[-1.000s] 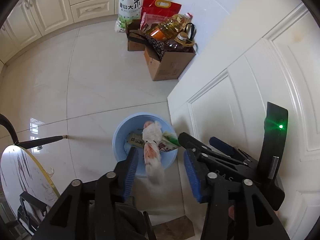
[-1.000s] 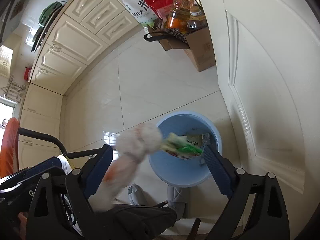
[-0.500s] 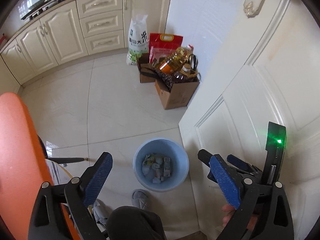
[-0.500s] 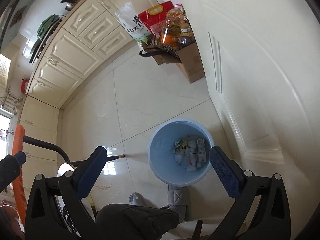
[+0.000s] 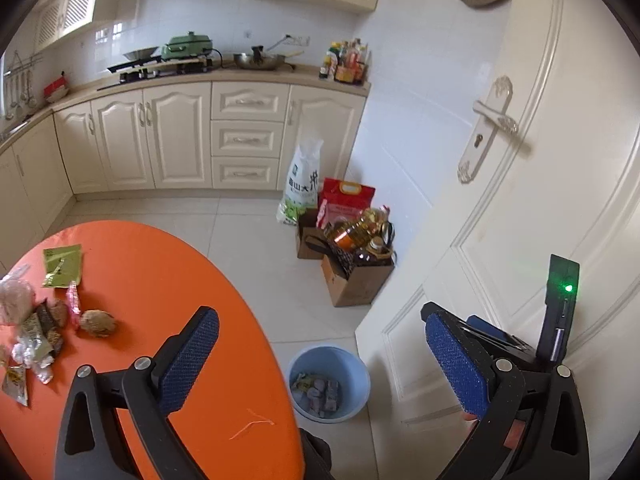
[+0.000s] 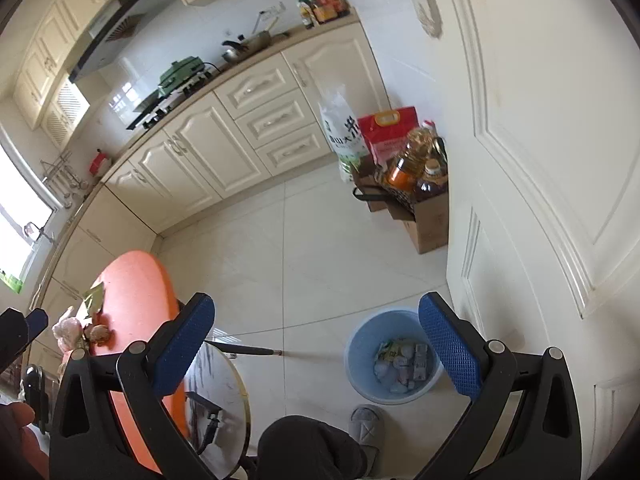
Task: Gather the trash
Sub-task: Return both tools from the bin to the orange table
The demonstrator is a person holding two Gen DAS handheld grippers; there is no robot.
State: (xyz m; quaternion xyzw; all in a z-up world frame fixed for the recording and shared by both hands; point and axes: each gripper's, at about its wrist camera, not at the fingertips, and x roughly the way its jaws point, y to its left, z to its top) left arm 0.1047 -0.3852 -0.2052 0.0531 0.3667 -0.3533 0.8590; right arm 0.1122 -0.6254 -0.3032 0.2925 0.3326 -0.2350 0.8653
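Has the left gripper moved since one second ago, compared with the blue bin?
Yes. The left gripper has risen and pulled back from the blue bin, which now looks smaller, lower, with the orange table in view.

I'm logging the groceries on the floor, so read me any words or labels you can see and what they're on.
"大米", large characters on the white rice sack; its smaller print is blurred.
Red bag: label too blurred to read.
Oil bottle, green packet: unreadable.
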